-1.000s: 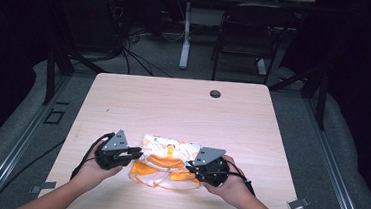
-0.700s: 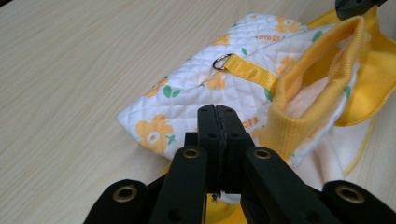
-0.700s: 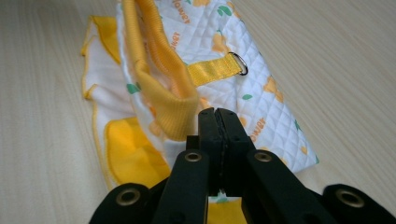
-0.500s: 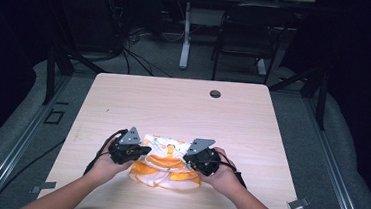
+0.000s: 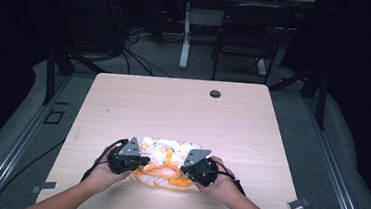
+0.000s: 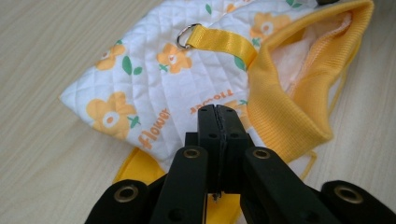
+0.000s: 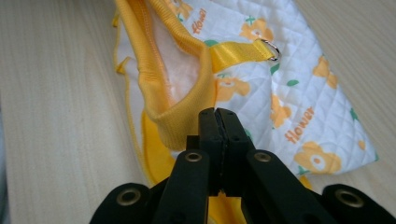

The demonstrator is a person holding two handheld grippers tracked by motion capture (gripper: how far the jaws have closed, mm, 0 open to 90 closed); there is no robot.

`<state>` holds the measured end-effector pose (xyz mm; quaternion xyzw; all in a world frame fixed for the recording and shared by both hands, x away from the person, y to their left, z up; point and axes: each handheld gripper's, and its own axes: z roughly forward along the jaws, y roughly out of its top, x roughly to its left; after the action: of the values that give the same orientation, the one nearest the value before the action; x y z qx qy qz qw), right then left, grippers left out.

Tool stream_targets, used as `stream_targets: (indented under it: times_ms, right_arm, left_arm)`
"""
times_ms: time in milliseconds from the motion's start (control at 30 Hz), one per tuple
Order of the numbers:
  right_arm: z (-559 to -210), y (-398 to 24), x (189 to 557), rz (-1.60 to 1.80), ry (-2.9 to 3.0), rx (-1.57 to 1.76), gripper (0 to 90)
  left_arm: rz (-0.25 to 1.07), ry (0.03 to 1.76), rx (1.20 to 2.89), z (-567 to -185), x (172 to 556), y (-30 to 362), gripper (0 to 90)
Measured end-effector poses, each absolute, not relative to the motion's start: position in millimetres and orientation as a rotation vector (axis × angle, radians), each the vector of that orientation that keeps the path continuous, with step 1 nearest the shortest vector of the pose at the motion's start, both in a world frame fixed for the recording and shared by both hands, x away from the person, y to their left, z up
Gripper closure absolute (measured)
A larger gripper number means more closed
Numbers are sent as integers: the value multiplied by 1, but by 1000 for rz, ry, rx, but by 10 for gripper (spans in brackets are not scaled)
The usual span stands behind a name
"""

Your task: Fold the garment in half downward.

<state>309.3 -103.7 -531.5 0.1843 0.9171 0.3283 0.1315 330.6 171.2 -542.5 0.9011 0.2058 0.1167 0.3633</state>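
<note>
The quilted floral garment [image 5: 165,159] lies at the desk's [image 5: 173,108] near edge between both hands, its long axis running from the left tool [image 6: 218,116] to the right tool [image 7: 218,119], each tool pinched tight on its nearer yellow edge.

Table layout: garment [image 5: 165,159] on table [image 5: 173,108], near front edge.
Left gripper [image 5: 136,161] at its left side, right gripper [image 5: 188,171] at its right; grommet [image 5: 215,94] far behind.

We see a quilted white cloth garment [image 6: 154,88] with ribbed yellow knit trim [image 6: 285,116], a shiny metal ring [image 6: 183,36], and matt pale wood-grain desk [image 5: 173,108].
</note>
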Motion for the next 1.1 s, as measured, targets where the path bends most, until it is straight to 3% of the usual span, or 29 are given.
stream_targets:
  times_ms: [1100]
  right_arm:
    - [-563,-104,300,941,2759,570,900]
  left_arm:
    - [261,557,2327,-567,323,181,896]
